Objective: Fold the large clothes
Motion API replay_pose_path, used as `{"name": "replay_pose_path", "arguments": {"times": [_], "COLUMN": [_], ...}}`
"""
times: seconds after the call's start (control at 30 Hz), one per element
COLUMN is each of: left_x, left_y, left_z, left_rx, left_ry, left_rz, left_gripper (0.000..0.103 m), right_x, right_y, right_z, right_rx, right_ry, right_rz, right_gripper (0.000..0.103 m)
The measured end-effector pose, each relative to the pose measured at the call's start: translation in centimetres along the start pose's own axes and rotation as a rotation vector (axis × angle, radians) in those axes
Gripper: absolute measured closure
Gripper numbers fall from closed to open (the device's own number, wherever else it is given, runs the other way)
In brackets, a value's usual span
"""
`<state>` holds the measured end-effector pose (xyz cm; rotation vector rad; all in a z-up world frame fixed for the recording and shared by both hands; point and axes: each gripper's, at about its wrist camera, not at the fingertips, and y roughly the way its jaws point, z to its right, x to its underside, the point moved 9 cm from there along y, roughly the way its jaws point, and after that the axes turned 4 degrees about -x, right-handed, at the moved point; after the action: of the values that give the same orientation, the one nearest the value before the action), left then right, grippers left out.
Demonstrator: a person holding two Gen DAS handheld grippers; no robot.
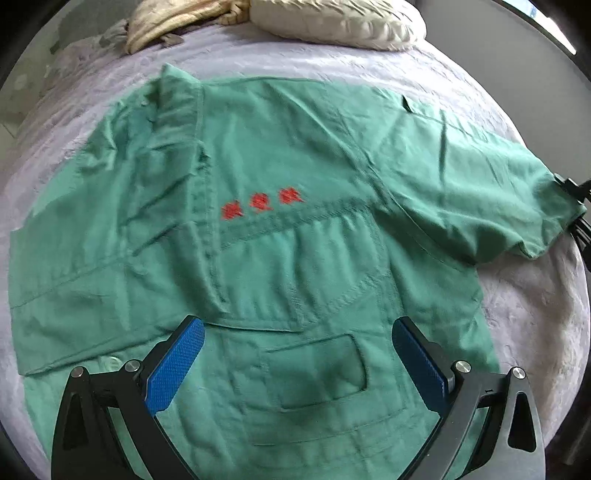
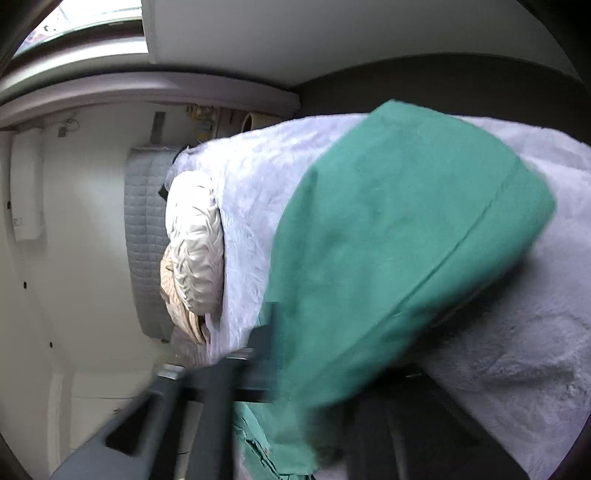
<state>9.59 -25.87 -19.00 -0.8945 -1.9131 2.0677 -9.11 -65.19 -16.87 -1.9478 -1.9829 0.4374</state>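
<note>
Green work jacket (image 1: 295, 229): one, lying spread flat on the lilac bedcover (image 1: 535, 314), back up, three red embroidered characters (image 1: 262, 203) across the shoulders, one patch pocket (image 1: 317, 369) low on the body. Woven cloth, soft and limp, likely light; it should crease where bent and sag between hold points, so hems, cuffs and seam corners look the best places to take it.

Sleeves: two; the right-hand sleeve (image 2: 388, 240) is raised off the bed at its cuff.

Right gripper (image 2: 291, 354): one, jaws closed on that cuff, cloth draped over them.

Left gripper (image 1: 295, 369): one, blue pads (image 1: 177, 365) wide apart, empty, above the pocket.

Pillows (image 1: 340, 22): one cream, plus one rumpled beige item beside it.
</note>
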Motion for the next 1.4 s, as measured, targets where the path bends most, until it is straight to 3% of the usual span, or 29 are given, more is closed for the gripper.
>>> {"name": "replay_pose_path", "arguments": {"times": [0.1, 0.3, 0.4, 0.6, 0.7, 0.8, 0.93, 1.0, 1.03, 1.07, 1.1, 1.13, 1.23, 1.27, 1.3, 1.33, 1.37, 1.4], "left_x": [0.0, -0.2, -0.4, 0.0, 1.4, 3.0, 4.8, 5.4, 5.6, 5.8, 5.9, 6.0, 5.9, 5.7, 5.7, 5.7, 5.6, 5.7], "left_y": [-0.2, -1.9, -2.5, -3.0, -2.9, -2.4, -1.1, -0.7, -0.6, -0.6, -0.6, -0.7, -1.1, -1.3, -1.6, -1.8, -2.0, -2.3], "left_z": [-1.4, -6.7, -11.1, -20.2, -24.8, -28.1, -29.9, -30.4, -30.6, -30.8, -30.9, -31.0, -31.5, -31.6, -31.8, -32.0, -32.3, -32.6], "left_rx": [0.021, 0.021, 0.001, -0.088, -0.132, -0.159, -0.162, -0.160, -0.161, -0.162, -0.158, -0.150, -0.118, -0.114, -0.110, -0.103, -0.095, -0.086], "left_ry": [-0.024, -0.087, -0.144, -0.253, -0.312, -0.343, -0.351, -0.346, -0.342, -0.340, -0.341, -0.346, -0.361, -0.361, -0.361, -0.361, -0.362, -0.366], "left_rz": [0.005, 0.077, 0.110, 0.142, 0.137, 0.121, 0.088, 0.087, 0.089, 0.092, 0.095, 0.100, 0.117, 0.124, 0.132, 0.142, 0.151, 0.157], "left_gripper": [0.001, 0.001, 0.001, 0.001, 0.001, 0.001, 0.001, 0.001, 0.001, 0.001, 0.001, 0.001, 0.001, 0.001, 0.001, 0.001, 0.001, 0.001], "right_x": [0.8, 6.2, 11.6, 26.1, 34.5, 41.1, 45.3, 45.3, 45.4, 45.5, 45.3, 44.7, 41.8, 40.3, 39.2, 38.5, 38.4, 39.0], "right_y": [0.0, 2.7, 5.2, 12.4, 16.9, 21.2, 24.5, 24.3, 23.6, 23.2, 22.3, 21.5, 19.6, 19.3, 19.2, 19.4, 19.8, 20.4], "right_z": [-2.5, -10.7, -15.2, -21.7, -21.2, -17.2, -10.2, -8.8, -8.9, -9.0, -9.2, -9.6, -10.0, -9.9, -10.1, -10.2, -10.5, -11.2], "right_rx": [-0.041, -0.086, -0.083, -0.045, 0.017, 0.116, 0.305, 0.294, 0.258, 0.240, 0.233, 0.222, 0.271, 0.309, 0.328, 0.349, 0.349, 0.336], "right_ry": [-0.066, -0.305, -0.466, -0.798, -0.927, -0.975, -0.962, -0.893, -0.833, -0.786, -0.750, -0.723, -0.652, -0.627, -0.613, -0.606, -0.610, -0.639], "right_rz": [0.008, -0.090, -0.173, -0.370, -0.480, -0.590, -0.641, -0.620, -0.621, -0.629, -0.611, -0.571, -0.432, -0.369, -0.329, -0.301, -0.304, -0.315], "right_gripper": [0.095, 0.095, 0.095, 0.095, 0.095, 0.095, 0.089, 0.081, 0.065, 0.037, 0.025, 0.019, 0.020, 0.025, 0.035, 0.069, 0.085, 0.088]}}
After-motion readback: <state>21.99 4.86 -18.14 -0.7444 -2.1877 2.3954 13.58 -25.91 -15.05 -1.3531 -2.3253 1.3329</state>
